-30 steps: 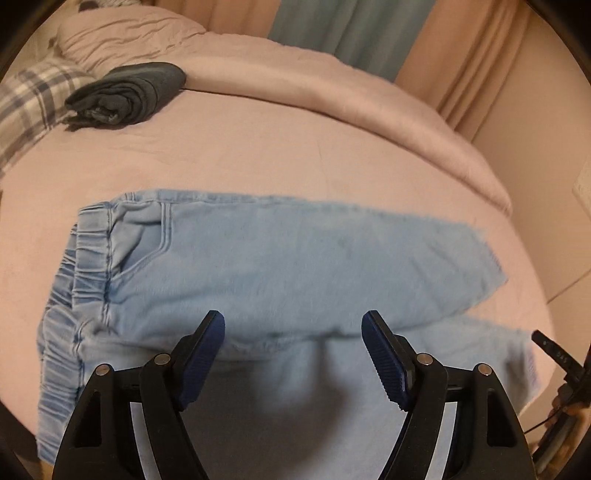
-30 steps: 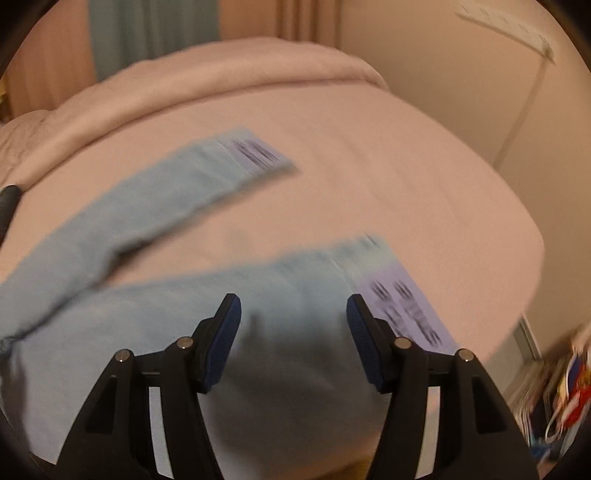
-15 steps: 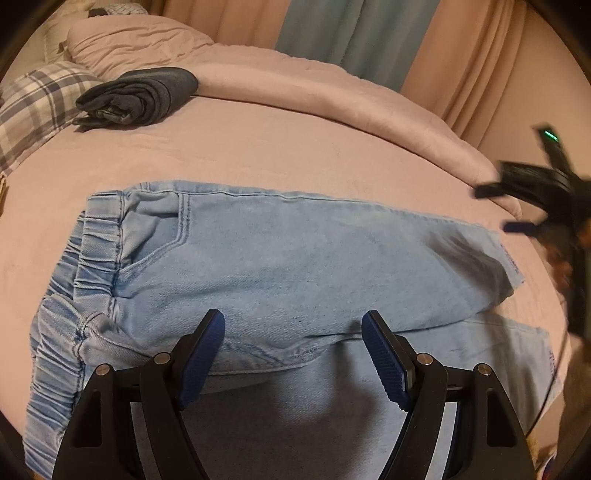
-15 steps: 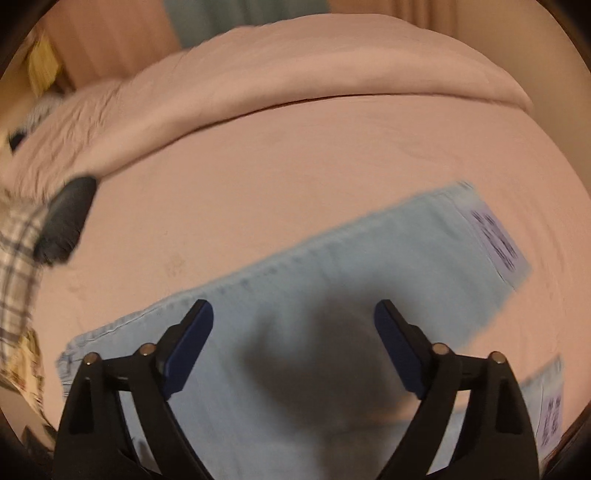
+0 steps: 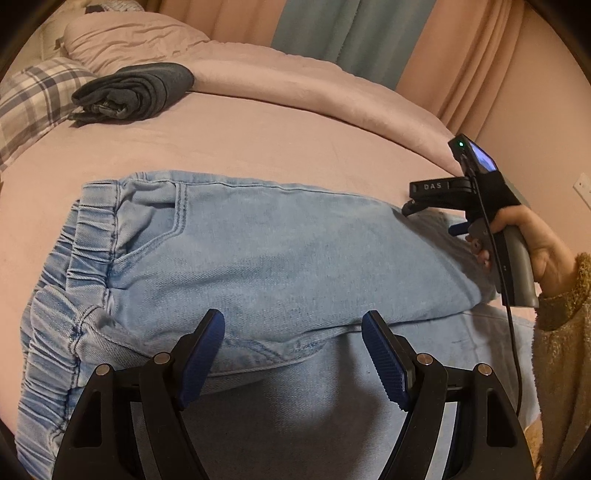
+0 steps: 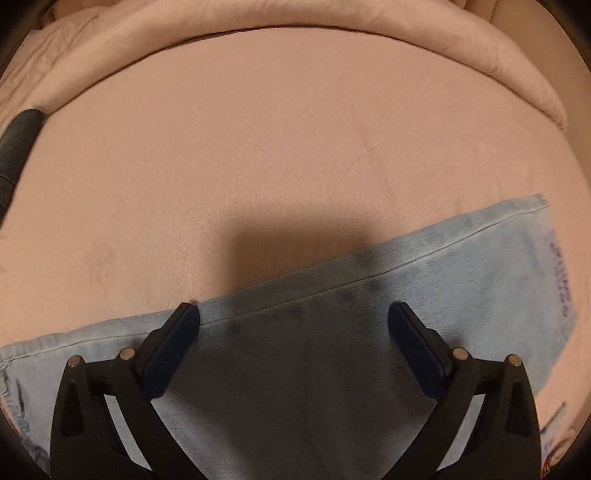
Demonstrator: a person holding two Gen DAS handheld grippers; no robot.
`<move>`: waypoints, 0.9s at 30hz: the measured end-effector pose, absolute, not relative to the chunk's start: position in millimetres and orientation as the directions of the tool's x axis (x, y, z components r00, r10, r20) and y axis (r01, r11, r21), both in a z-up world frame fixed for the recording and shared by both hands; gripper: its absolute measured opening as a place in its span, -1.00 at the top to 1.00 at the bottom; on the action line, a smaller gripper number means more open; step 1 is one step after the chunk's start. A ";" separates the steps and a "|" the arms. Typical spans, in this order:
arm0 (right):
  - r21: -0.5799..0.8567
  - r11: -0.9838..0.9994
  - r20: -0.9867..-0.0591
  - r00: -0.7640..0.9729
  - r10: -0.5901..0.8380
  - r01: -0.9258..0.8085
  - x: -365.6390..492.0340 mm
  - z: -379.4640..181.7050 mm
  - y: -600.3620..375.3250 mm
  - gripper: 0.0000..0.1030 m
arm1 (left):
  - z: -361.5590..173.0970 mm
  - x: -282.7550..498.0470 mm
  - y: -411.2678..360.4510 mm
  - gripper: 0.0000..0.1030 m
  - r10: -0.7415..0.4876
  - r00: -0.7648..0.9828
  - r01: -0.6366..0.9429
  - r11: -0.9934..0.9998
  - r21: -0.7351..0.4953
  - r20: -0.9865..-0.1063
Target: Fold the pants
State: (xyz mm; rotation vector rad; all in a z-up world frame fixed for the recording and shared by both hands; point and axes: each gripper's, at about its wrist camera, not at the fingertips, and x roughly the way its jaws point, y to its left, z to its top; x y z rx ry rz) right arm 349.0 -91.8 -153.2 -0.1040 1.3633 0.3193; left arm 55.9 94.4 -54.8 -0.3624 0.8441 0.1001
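Denim pants (image 5: 258,251) folded lengthwise; left gripper (image 5: 293,354) and right gripper (image 6: 293,354) both spread, empty. Your 3 o'clock cuff grab could catch one layer only, splitting legs.

My bed (image 5: 258,140) fills most of what I see, covered in a pale pink sheet; a pink duvet (image 5: 314,85) lies bunched along its far edge; a plaid pillow (image 5: 33,103) sits at the far left corner, with a folded dark garment (image 5: 136,92) just beside it; behind hang peach curtains (image 5: 461,55) with a blue-green panel (image 5: 354,33) between them; the light is warm and dim.
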 end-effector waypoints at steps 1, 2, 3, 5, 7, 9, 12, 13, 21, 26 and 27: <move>0.112 0.950 -0.971 0.172 0.167 -0.293 348.5 -152.1 -93.0 -0.89 | -54.7 55.9 94.8 -0.50 -0.059 0.665 -0.228 0.933 -0.278 -0.744; 0.108 0.947 -0.970 0.175 0.167 -0.301 347.9 -150.1 -94.6 -0.78 | -54.8 55.6 94.8 -0.50 -0.061 0.666 -0.227 0.933 -0.280 -0.744; 0.111 0.944 -0.968 0.179 0.173 -0.312 346.0 -147.3 -95.4 -0.70 | -54.8 55.7 94.3 -0.50 -0.061 0.666 -0.226 0.933 -0.279 -0.744; 0.113 0.936 -0.965 0.189 0.184 -0.335 342.8 -142.1 -94.4 -0.26 | -55.3 54.6 93.6 -0.50 -0.059 0.666 -0.225 0.935 -0.276 -0.743; 0.114 0.920 -0.956 0.211 0.204 -0.376 336.0 -135.6 -92.9 0.16 | -55.7 55.6 95.8 -0.51 -0.061 0.666 -0.227 0.933 -0.280 -0.743; 0.068 0.910 -0.952 0.246 0.182 -0.409 328.8 -130.7 -92.5 0.55 | -54.7 54.8 97.5 -0.50 -0.070 0.671 -0.227 0.928 -0.295 -0.738; 0.069 0.908 -0.943 0.271 0.195 -0.412 321.8 -124.5 -96.3 0.81 | -53.7 51.9 99.5 -0.50 -0.082 0.674 -0.225 0.924 -0.310 -0.734; 0.079 0.910 -0.938 0.279 0.207 -0.408 318.6 -122.1 -97.8 0.83 | -53.5 51.2 100.3 -0.50 -0.086 0.675 -0.225 0.922 -0.315 -0.733; 0.232 0.890 -0.842 0.378 0.386 -0.392 275.9 -65.7 -139.8 0.85 | -37.0 38.3 102.0 -0.50 -0.118 0.712 -0.214 0.902 -0.374 -0.692; 0.329 0.842 -0.735 0.444 0.512 -0.428 226.5 -20.2 -185.2 0.85 | -23.3 28.8 99.1 -0.50 -0.142 0.733 -0.191 0.896 -0.402 -0.665; 0.338 0.835 -0.720 0.451 0.527 -0.434 216.8 -15.9 -193.3 0.85 | -21.1 26.3 98.5 -0.50 -0.147 0.737 -0.187 0.894 -0.408 -0.660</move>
